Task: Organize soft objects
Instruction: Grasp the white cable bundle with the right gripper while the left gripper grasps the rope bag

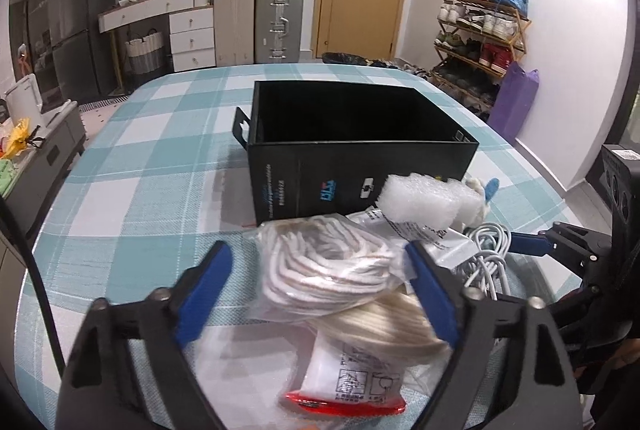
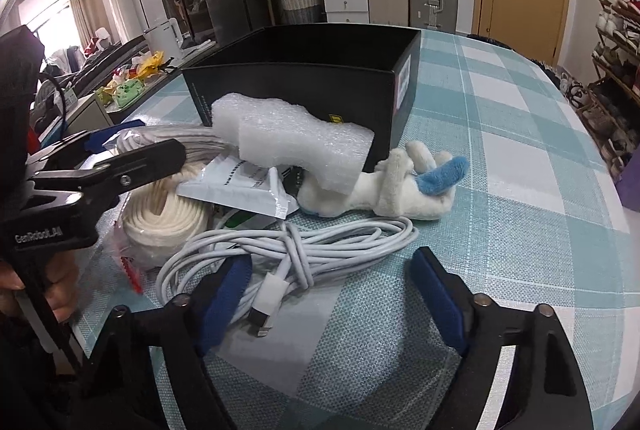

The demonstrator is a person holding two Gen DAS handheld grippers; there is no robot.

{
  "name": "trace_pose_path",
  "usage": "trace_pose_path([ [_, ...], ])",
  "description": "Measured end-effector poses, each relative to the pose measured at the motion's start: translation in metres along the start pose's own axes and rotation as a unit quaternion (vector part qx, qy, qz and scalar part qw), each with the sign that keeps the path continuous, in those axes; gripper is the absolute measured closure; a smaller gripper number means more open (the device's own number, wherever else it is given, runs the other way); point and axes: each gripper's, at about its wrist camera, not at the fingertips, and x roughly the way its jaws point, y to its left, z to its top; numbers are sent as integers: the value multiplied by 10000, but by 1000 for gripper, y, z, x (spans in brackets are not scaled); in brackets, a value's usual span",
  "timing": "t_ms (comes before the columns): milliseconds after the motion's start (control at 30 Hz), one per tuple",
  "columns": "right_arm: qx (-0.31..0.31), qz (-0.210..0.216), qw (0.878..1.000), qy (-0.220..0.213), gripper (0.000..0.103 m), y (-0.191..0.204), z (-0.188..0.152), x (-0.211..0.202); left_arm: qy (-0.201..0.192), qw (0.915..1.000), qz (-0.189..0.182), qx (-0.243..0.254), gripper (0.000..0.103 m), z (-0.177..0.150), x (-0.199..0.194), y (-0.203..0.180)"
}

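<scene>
We see a heap of soft things lying on the checked tablecloth (image 1: pixel 132 166) just in front of the near wall of an open black box (image 1: pixel 360 134). Nearest the left gripper (image 1: pixel 320 266) is a clear bag of coiled white rope (image 1: pixel 324 266), resting on a bundle of pale cream cord (image 1: pixel 384 326) and a packet with a red strip (image 1: pixel 352 390). The left gripper's jaws stand partly open on either side of the rope bag; its right blue pad looks close to the bag's edge, but we cannot tell whether it touches, and nothing is clamped.

To the right, a white foam block (image 2: pixel 288 142) leans against the box front, overlapping a white mailer pouch (image 2: pixel 240 190) and a white plush toy with a blue part (image 2: pixel 400 182). Nearer to us lies a bundled white charging cable (image 2: pixel 296 250), its plug end pointing toward the right gripper (image 2: pixel 332 270). The right gripper's jaws are also partly open, holding nothing; its left pad sits over the near loops of the cable.

A hand (image 2: pixel 60 290) holds the left gripper's handle at the left edge of the right wrist view.
</scene>
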Motion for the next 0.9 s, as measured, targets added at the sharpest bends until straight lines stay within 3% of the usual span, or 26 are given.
trace_pose_path([
  [100, -9, 104, 9999, -52, 32, 1, -2, -2, 64, 9998, -129, 100, 37, -1, 1, -5],
  [500, 154, 407, 9990, -126, 70, -9, -11, -11, 22, 9999, -155, 16, 56, -7, -5, 2],
  [600, 133, 424, 9988, -182, 75, -7, -13, -14, -3, 9999, -105, 102, 59, -7, -7, 1],
  [900, 39, 362, 9985, -401, 76, -6, -20, -28, -266, 9996, -95, 69, 61, -13, -25, 4],
])
